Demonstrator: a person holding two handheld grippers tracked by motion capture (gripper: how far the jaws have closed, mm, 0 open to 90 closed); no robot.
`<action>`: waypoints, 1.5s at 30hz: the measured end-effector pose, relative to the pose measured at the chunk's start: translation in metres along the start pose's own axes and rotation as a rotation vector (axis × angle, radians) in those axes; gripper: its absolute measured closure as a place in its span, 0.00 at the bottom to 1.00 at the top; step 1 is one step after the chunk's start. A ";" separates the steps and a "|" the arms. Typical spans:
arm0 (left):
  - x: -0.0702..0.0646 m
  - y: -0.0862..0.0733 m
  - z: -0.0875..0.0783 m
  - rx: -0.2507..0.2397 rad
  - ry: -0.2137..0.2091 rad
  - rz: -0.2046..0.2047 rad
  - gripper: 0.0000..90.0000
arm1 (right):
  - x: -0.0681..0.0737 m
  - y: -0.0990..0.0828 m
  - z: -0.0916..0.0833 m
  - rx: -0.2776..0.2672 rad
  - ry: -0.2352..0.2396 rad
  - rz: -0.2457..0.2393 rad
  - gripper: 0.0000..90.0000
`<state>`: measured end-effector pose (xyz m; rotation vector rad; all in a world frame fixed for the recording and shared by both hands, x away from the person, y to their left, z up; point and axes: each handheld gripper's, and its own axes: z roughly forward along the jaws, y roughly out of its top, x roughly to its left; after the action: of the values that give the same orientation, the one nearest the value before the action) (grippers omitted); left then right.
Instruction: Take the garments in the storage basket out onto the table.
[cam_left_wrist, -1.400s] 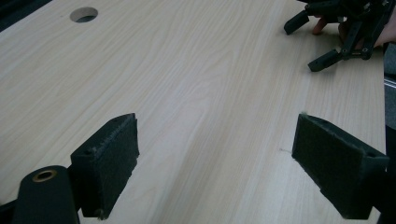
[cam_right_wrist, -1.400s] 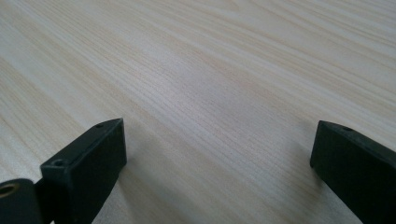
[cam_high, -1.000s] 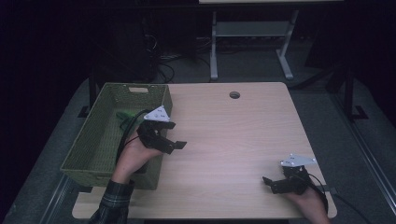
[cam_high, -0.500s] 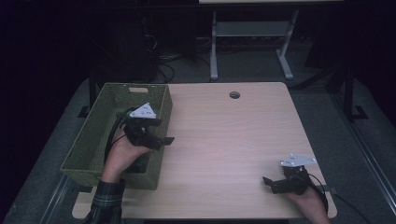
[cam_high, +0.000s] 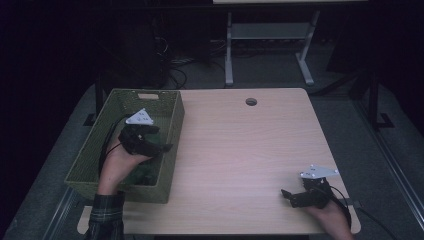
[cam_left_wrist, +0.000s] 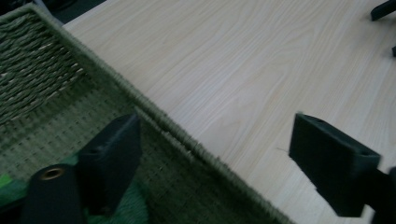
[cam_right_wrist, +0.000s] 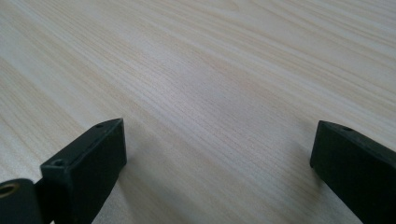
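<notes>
Green cloth (cam_left_wrist: 126, 210) bunched on the floor of the woven basket (cam_high: 170, 125) at the table's (cam_high: 240, 150) left: likely soft, light, limp; best pinched at a raised fold. Left gripper (cam_high: 159, 146) above it, just narrowing, nothing between. Right gripper (cam_high: 290, 196) agape, empty. No legible writing.

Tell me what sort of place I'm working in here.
Probably a lab or recording workspace, kept dark: a bare wooden table with a cable hole, a green woven basket, cables on the floor and a metal stand behind.
</notes>
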<state>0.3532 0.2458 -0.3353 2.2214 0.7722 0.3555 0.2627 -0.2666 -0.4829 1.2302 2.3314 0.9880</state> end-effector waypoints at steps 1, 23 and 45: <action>0.001 -0.001 -0.001 0.003 0.007 0.000 0.22 | 0.000 0.000 0.000 0.000 0.000 0.000 0.04; 0.023 -0.030 -0.007 0.101 0.098 -0.066 0.40 | 0.000 0.000 0.000 0.001 0.000 0.001 0.04; 0.038 -0.050 0.017 0.233 0.131 -0.116 0.36 | 0.000 0.000 0.000 0.001 0.000 0.001 0.04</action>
<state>0.3697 0.2872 -0.3829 2.3733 1.0554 0.3724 0.2626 -0.2666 -0.4829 1.2309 2.3319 0.9879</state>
